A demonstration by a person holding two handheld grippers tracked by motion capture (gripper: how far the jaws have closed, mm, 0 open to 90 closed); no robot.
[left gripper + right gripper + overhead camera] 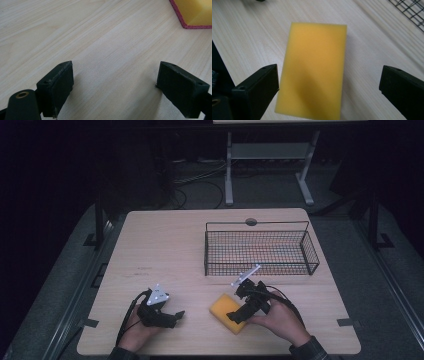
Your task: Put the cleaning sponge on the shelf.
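Black right gripper (pixel 329 92) fingers spread wide over flat yellow rectangular foam sponge (pixel 313 67) on worktop, left gripper (pixel 115 87) likewise open and idle, black wire basket (pixel 260 251) empty: apparently nothing grasped or moved yet.

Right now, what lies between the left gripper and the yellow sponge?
Nothing: in the high view, bare tabletop separates the left gripper from the sponge. The left gripper view shows wood running to the sponge's corner.

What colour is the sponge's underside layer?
Dark red under the yellow sponge, clearest in the left gripper view.
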